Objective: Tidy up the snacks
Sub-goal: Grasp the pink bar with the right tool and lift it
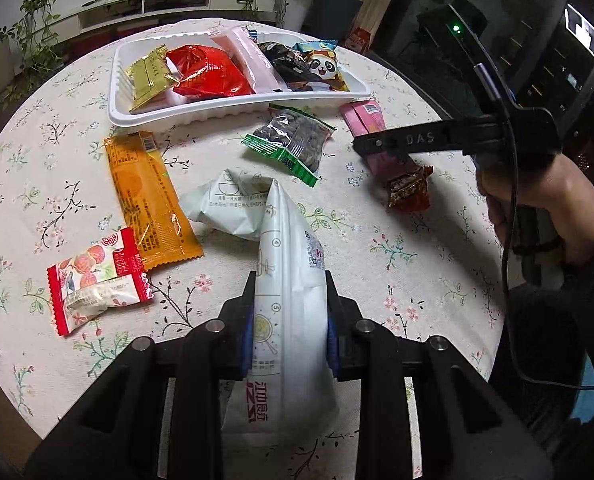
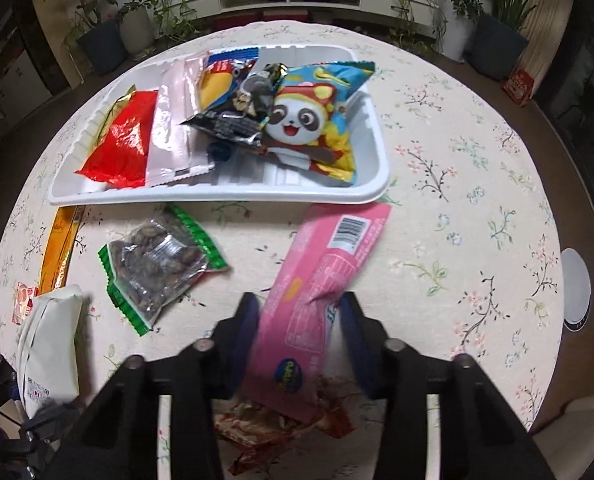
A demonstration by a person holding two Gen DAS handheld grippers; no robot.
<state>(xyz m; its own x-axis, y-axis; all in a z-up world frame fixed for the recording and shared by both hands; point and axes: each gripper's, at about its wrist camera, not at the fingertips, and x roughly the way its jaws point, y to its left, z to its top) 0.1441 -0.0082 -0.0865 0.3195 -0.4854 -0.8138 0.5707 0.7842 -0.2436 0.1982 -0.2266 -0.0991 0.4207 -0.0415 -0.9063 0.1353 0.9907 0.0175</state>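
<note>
My left gripper [image 1: 290, 280] is shut on a tall white packet [image 1: 285, 232], whose far end droops onto the table. The same white packet [image 2: 51, 344] shows at the lower left of the right wrist view. My right gripper [image 2: 297, 304] is shut on a long pink packet [image 2: 325, 264], which is creased between the pads. In the left wrist view that gripper [image 1: 361, 146] reaches in from the right over the pink packet [image 1: 367, 118]. The white tray [image 1: 217, 114] [image 2: 217, 196] at the back holds gold, red, pale pink, dark and panda packets.
Loose on the floral cloth lie a green-edged seed packet [image 1: 293, 140] [image 2: 161, 264], an orange packet [image 1: 149, 196], red-and-white sweets [image 1: 93, 280] and a crumpled red-brown wrapper [image 1: 411, 192] [image 2: 281, 424]. A person's hand [image 1: 537, 200] holds the right gripper. Potted plants stand beyond the round table.
</note>
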